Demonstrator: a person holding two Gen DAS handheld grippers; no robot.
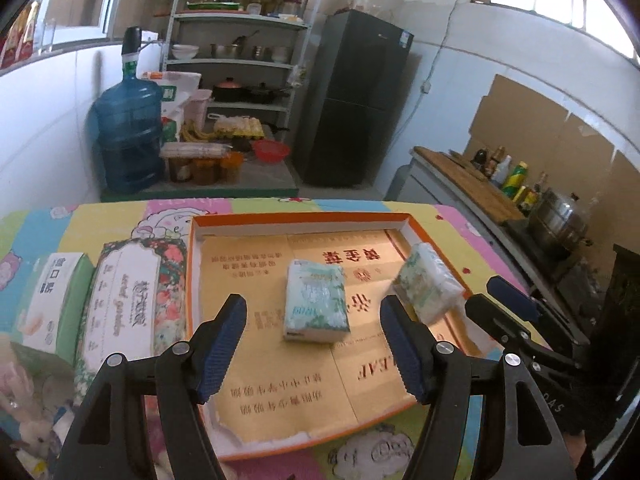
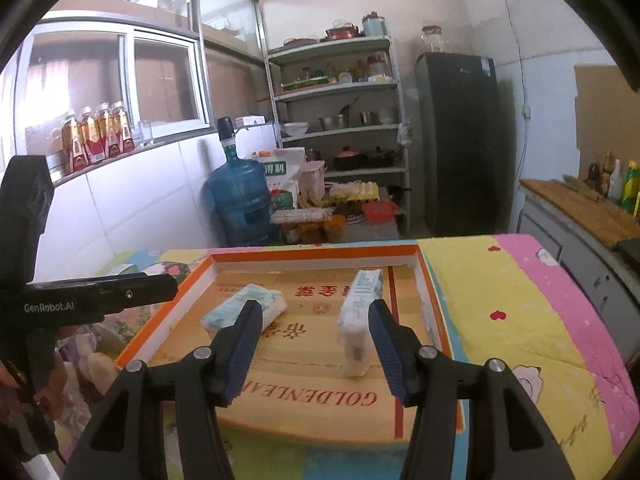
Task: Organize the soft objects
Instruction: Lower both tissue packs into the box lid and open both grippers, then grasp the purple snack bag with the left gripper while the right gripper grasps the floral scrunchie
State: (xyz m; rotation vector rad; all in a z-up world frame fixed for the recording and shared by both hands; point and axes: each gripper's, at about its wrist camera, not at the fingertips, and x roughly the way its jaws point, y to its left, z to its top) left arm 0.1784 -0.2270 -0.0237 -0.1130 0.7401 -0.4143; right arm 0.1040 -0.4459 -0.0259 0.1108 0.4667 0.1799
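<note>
An orange-rimmed cardboard tray [image 1: 300, 219] [image 2: 316, 255] lies on the colourful table mat. Two small tissue packs are in it. One pack [image 1: 316, 300] [image 2: 246, 306] lies flat near the middle. The other pack [image 1: 426, 280] [image 2: 360, 316] stands tilted on its edge by the tray's right wall. My left gripper [image 1: 314, 346] is open and empty, above the tray, just in front of the flat pack. My right gripper [image 2: 316, 350] is open and empty; the tilted pack stands next to its right finger [image 2: 386, 344]. The right gripper also shows in the left wrist view [image 1: 508, 308].
Two larger tissue packs, one floral [image 1: 132, 300] and one green-and-white [image 1: 56, 300], lie on the mat left of the tray. Beyond the table stand a blue water jug [image 1: 128, 136], a shelf rack [image 1: 240, 60], a dark fridge [image 1: 356, 96] and a counter with bottles and a pot [image 1: 560, 216].
</note>
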